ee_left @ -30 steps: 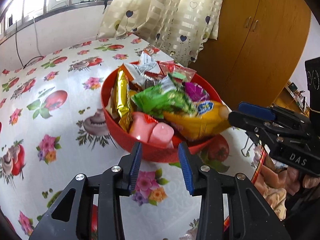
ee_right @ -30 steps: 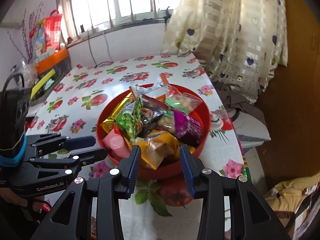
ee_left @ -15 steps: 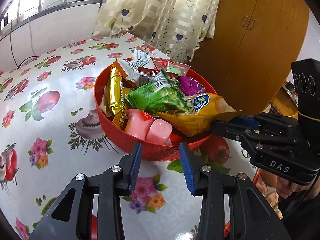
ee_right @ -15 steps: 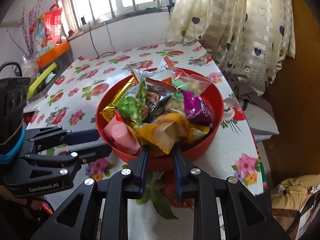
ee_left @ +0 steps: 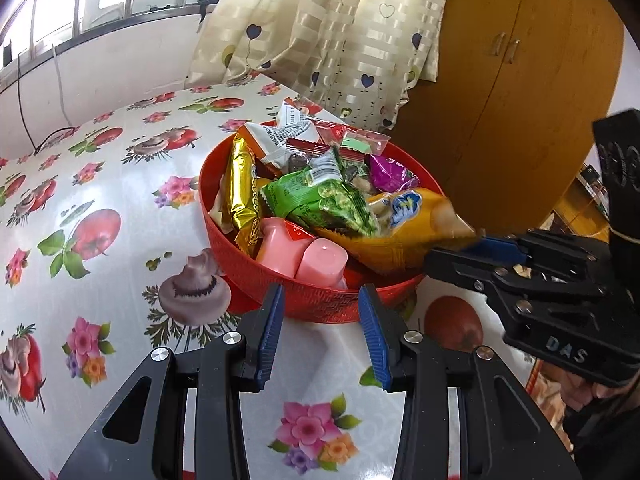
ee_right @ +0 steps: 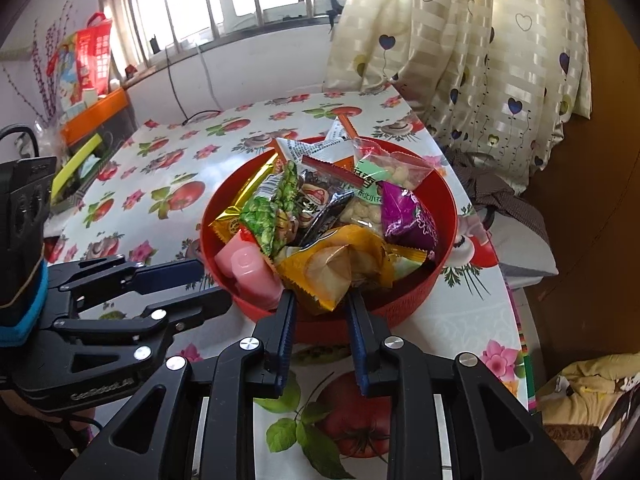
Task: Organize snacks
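A red bowl (ee_left: 320,304) (ee_right: 404,304) full of snacks stands on the flowered table. It holds a yellow snack bag (ee_left: 400,236) (ee_right: 336,268), a green packet (ee_left: 324,200), a gold bar (ee_left: 240,196), a purple packet (ee_right: 404,216) and pink jelly cups (ee_left: 304,256). My right gripper (ee_right: 320,304) is shut on the near end of the yellow bag at the bowl's near rim; it also shows in the left wrist view (ee_left: 472,248). My left gripper (ee_left: 320,320) is open and empty just in front of the bowl's rim.
The table edge runs close behind the bowl on the right, with a curtain (ee_left: 340,40) and a wooden wardrobe (ee_left: 520,100) beyond. A window wall with cables stands at the far side. An orange shelf (ee_right: 96,116) with clutter is at the far left.
My right gripper has moved in to the bowl and closed on the end of the yellow bag. My left gripper stayed open in front of the bowl.
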Motion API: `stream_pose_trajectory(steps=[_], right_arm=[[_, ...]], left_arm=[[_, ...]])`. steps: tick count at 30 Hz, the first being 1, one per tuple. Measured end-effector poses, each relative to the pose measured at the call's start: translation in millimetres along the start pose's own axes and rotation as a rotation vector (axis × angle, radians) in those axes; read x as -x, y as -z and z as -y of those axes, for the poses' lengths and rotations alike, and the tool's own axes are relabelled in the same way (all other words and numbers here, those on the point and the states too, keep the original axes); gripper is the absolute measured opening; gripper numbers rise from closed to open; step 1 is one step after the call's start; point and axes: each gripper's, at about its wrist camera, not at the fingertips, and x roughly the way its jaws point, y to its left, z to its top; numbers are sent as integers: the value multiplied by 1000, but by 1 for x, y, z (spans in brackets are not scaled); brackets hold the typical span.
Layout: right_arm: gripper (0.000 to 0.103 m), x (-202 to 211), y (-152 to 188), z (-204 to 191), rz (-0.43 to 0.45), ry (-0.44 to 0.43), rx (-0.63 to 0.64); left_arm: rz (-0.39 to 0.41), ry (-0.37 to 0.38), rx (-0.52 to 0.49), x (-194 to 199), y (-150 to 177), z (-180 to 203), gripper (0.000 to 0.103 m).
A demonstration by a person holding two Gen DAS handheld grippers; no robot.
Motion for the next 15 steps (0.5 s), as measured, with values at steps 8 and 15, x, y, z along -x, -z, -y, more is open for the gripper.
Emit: stream_pose_trajectory(steps=[8,15], right_arm=[[38,16,8,-7,-1,47,17],[47,22,12,-12,-6,69,20]], left_arm=[[-13,-37,7,7,6,6,41],[-6,-58,-1,17,8,12,41]])
